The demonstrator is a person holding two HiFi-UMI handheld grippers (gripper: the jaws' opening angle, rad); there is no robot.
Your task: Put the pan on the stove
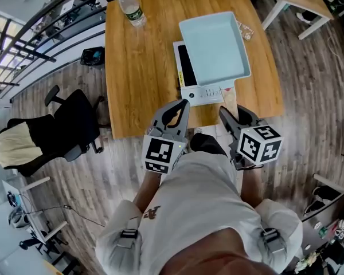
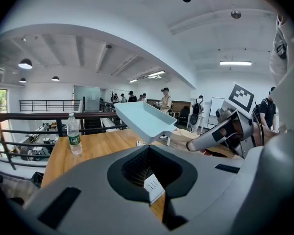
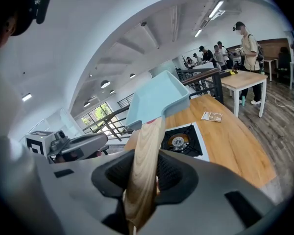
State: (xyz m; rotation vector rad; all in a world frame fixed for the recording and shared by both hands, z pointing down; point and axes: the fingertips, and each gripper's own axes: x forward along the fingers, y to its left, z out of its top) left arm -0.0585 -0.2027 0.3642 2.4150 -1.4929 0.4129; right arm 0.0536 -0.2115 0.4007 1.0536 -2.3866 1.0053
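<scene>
Pan hangs tilted in the air over the stove, its wooden handle clamped in the right gripper at the table's near edge. The left gripper hovers by the stove's near-left corner, jaws together on nothing. Left of the stove lies open wood up to a bottle at the far corner; a packet lies near the right edge.
</scene>
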